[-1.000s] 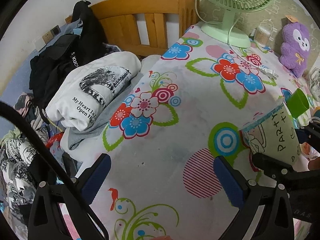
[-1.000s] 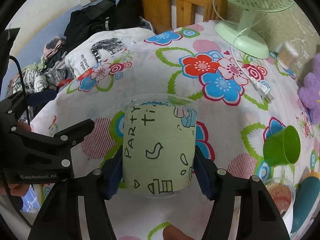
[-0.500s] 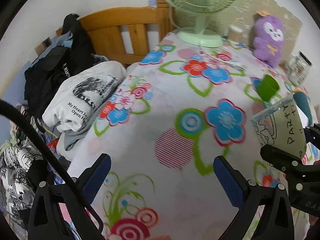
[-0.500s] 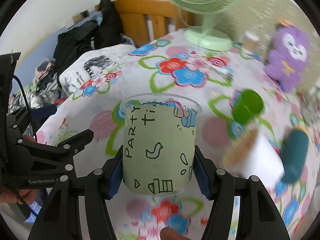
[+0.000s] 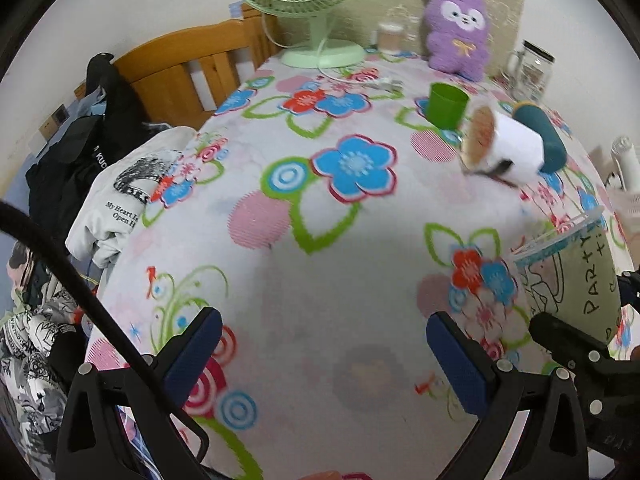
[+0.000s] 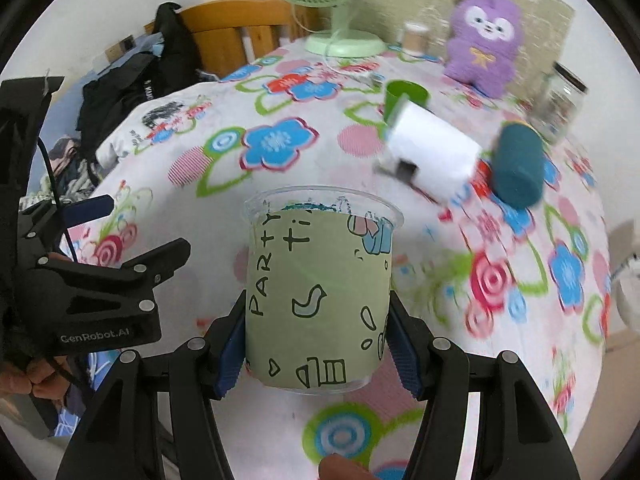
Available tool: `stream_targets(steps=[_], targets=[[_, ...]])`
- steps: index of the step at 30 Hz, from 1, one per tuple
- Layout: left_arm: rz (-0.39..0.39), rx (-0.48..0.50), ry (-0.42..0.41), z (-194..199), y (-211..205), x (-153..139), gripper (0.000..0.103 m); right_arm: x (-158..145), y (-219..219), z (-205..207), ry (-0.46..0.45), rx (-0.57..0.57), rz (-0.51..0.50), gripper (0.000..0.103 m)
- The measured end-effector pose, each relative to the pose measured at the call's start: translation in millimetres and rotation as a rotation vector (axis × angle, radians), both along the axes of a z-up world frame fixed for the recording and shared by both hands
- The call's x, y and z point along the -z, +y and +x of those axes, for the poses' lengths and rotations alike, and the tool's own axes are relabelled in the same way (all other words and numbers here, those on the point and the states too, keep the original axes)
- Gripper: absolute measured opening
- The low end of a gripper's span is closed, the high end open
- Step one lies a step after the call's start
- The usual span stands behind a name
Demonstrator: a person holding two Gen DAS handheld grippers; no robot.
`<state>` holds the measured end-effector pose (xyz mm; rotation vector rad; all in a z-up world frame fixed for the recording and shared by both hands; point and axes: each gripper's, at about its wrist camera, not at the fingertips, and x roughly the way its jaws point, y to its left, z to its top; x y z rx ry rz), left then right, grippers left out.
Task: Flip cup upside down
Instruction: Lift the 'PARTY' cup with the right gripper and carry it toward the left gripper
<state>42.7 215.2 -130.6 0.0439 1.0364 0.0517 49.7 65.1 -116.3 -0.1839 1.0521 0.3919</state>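
My right gripper (image 6: 318, 344) is shut on a clear plastic cup (image 6: 318, 292) with a pale green "PARTY" sleeve. It holds the cup by its lower sides, mouth up, above the flowered tablecloth (image 6: 280, 148). The same cup (image 5: 576, 280) shows at the right edge of the left wrist view. My left gripper (image 5: 320, 352) is open and empty over the near part of the tablecloth (image 5: 320, 240), left of the cup. The left gripper's body (image 6: 100, 300) shows at the left of the right wrist view.
A white cup (image 6: 432, 152) lies on its side mid-table beside a teal cylinder (image 6: 518, 168) and an upright green cup (image 6: 404, 96). A green fan (image 5: 316, 8), purple plush (image 5: 460, 32) and glass jar (image 5: 532, 68) stand at the back. Clothes (image 5: 120, 184) pile by the left edge.
Both grippers have swung to the right and drawn back along the table, the right one carrying the cup still upright. The white cup and teal cylinder have come into view.
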Motion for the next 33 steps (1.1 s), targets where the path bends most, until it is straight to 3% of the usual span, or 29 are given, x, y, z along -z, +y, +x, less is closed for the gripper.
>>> stream_targets(steps=[8,15,18,23,33], targets=[[0.002,0.024,0.007,-18.2,-5.9,6.7,0.103,11.4,-16.6,-34.9,0.034,0.075,-0.02,0.065],[0.002,0.018,0.006,-24.5,-4.2,7.7,0.103,27.1,-12.7,-40.9,0.075,0.079,-0.042,0.066],[0.004,0.014,0.01,-25.9,-2.1,7.1,0.103,30.7,-11.1,-41.4,0.086,0.074,-0.032,0.07],[0.006,0.012,0.011,-26.9,-1.5,5.6,0.103,27.4,-10.9,-41.4,0.065,0.07,-0.017,0.092],[0.015,0.023,0.006,-30.0,-9.3,0.7,0.103,17.0,-20.8,-43.7,0.04,0.081,0.035,0.093]])
